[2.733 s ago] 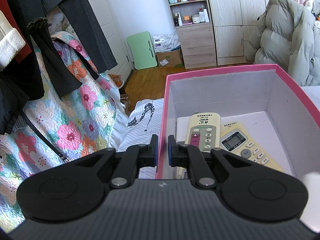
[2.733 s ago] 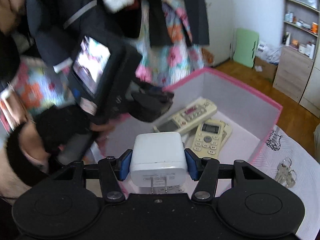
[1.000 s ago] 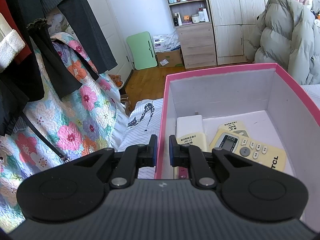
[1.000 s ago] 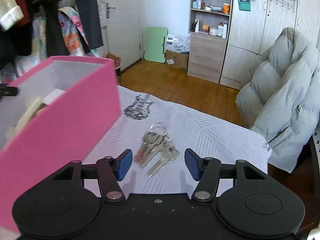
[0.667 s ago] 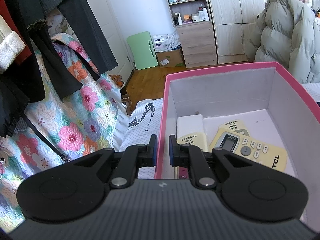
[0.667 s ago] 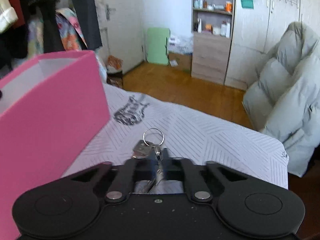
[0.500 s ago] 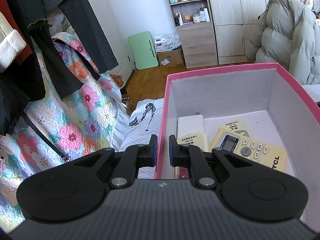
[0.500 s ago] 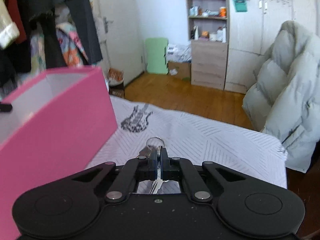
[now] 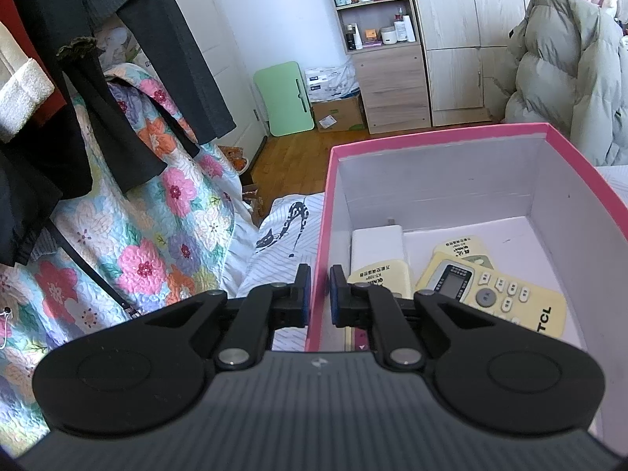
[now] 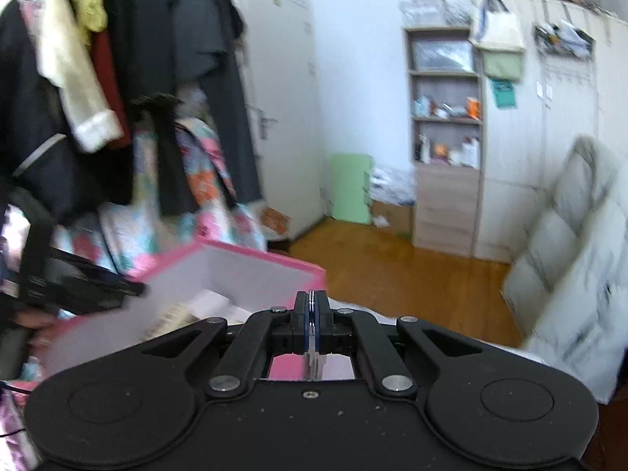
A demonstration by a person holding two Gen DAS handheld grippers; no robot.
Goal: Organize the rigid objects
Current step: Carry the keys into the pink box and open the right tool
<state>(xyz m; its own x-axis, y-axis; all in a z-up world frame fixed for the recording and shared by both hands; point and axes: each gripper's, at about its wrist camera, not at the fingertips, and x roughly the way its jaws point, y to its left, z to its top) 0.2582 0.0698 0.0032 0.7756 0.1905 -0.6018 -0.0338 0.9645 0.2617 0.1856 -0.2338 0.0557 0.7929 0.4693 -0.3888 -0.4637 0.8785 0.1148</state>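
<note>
Keys (image 10: 313, 347) now off bedsheet (image 9: 274, 251), above pink box (image 10: 251, 263)

Reads "TCL" in dark letters on the yellow remote (image 9: 494, 298) lying in the pink box (image 9: 431, 135). Small print on the neighbouring remote (image 9: 380, 274) too fine to make out.

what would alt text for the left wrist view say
The left gripper, jaws shut on the near wall of an open pink box, holds it. Inside lie a white charger and yellow remote controls. Behind are hanging clothes and a floral quilt.
</note>
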